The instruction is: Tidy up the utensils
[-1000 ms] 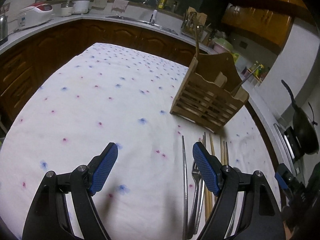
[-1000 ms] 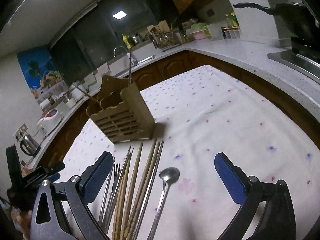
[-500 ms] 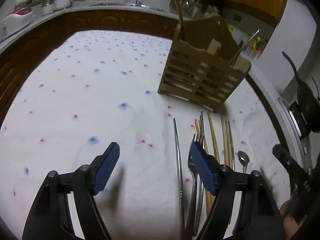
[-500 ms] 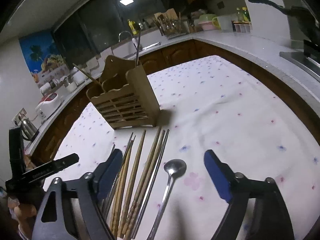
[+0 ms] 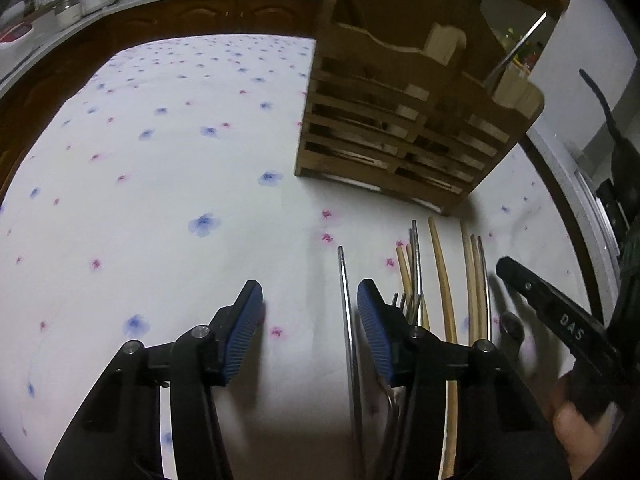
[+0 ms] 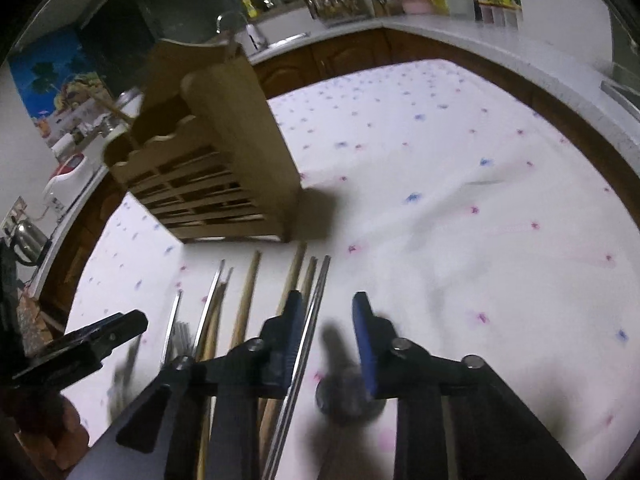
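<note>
A wooden slatted utensil holder (image 5: 404, 120) stands on the flowered tablecloth; it also shows in the right wrist view (image 6: 216, 160). In front of it lie wooden chopsticks (image 5: 442, 280), a metal chopstick (image 5: 347, 320), a fork (image 5: 408, 304) and a spoon (image 6: 344, 392). My left gripper (image 5: 310, 320) is open, low over the cloth, with the metal chopstick just inside its right finger. My right gripper (image 6: 326, 336) is open but narrowed, low over the spoon bowl, with a metal chopstick (image 6: 308, 328) beside its left finger.
The tablecloth (image 5: 160, 200) covers a table ringed by dark wood cabinets and a pale countertop (image 6: 520, 48). A sink and dish rack (image 6: 332, 0) are at the back. A dark pan (image 5: 616, 152) sits on the stove at right. The other gripper's finger (image 5: 552, 308) is close by.
Both grippers have moved forward and down toward the utensils. The right gripper's jaws have narrowed over the spoon. The left gripper's jaws have narrowed slightly.
</note>
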`<state>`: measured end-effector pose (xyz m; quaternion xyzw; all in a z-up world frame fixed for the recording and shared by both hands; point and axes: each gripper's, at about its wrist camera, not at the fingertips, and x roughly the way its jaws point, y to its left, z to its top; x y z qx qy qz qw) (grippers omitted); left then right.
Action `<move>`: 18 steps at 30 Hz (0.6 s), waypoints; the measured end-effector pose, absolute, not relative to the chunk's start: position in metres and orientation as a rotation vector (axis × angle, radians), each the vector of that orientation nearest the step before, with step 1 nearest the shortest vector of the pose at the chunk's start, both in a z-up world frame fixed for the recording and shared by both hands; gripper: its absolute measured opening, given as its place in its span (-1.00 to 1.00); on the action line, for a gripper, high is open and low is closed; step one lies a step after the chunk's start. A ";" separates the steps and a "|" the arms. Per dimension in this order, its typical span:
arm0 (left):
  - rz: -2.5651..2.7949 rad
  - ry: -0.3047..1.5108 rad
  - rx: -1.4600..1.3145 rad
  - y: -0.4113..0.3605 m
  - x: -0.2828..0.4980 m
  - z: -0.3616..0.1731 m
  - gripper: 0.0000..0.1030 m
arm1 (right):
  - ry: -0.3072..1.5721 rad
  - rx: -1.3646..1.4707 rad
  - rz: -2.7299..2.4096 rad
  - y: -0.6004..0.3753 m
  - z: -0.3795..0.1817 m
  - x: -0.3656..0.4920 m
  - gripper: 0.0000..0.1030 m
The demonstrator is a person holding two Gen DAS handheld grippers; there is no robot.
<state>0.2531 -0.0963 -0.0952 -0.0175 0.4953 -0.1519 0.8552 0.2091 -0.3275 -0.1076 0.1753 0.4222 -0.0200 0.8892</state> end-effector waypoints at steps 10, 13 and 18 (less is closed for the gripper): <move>-0.320 1.035 0.050 -0.111 0.258 -0.107 -0.30 | 0.918 0.280 -0.031 -0.313 -0.113 0.226 -0.77; -0.320 1.032 0.067 -0.113 0.258 -0.108 -0.32 | 0.917 0.275 -0.024 -0.317 -0.113 0.223 -0.87; -0.319 1.001 0.159 -0.133 0.254 -0.110 -0.55 | 0.932 0.173 -0.055 -0.300 -0.113 0.233 -0.85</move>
